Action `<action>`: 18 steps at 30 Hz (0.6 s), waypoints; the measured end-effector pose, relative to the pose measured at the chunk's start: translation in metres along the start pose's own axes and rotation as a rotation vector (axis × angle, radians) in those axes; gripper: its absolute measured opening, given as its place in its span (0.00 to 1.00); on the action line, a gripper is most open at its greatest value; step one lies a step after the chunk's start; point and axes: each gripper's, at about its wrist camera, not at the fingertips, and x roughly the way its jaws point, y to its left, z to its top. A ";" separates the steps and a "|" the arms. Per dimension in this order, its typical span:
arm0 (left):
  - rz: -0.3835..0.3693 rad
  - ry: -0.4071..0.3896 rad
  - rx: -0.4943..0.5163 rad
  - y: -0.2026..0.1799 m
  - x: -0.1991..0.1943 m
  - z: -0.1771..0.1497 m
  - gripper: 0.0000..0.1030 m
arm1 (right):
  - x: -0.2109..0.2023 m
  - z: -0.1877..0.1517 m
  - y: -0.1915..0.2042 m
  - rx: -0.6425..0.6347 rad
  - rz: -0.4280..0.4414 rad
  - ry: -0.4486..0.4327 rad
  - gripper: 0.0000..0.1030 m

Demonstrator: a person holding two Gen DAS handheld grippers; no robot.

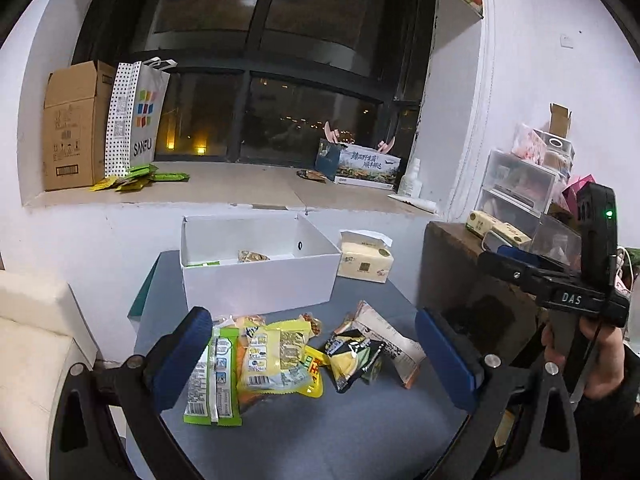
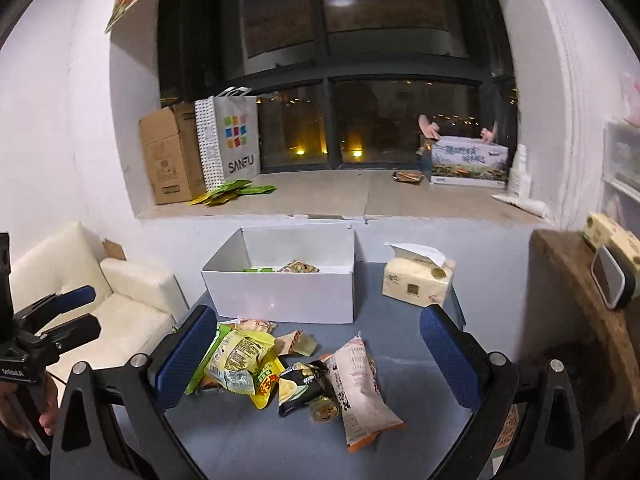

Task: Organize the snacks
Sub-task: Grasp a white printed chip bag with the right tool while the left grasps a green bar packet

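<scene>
Both claws hover over the blue table [image 2: 400,332], fingers spread wide and gripping nothing. Between the fingers of the left gripper [image 1: 316,360] lies the loose snack pile [image 1: 280,360], the green packet [image 1: 214,380] just beside its left pad, contact uncertain. The right gripper [image 2: 316,356] frames the same heap, the long white packet [image 2: 360,388] lying nearer its right finger. Ahead of both stands the open white box [image 2: 280,296], already holding a couple of packets, evidently the collection point. Judgement: snacks remain heaped for picking one at a time; most sorting is outstanding.
</scene>
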 end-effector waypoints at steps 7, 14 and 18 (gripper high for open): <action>-0.006 -0.024 0.024 0.001 -0.009 -0.004 1.00 | 0.008 -0.010 -0.009 0.001 0.019 0.034 1.00; -0.013 -0.053 0.054 0.008 -0.024 -0.010 1.00 | 0.062 -0.028 -0.034 -0.056 0.062 0.182 1.00; 0.005 -0.051 0.089 0.009 -0.026 -0.016 1.00 | 0.109 -0.058 -0.047 -0.106 0.079 0.305 1.00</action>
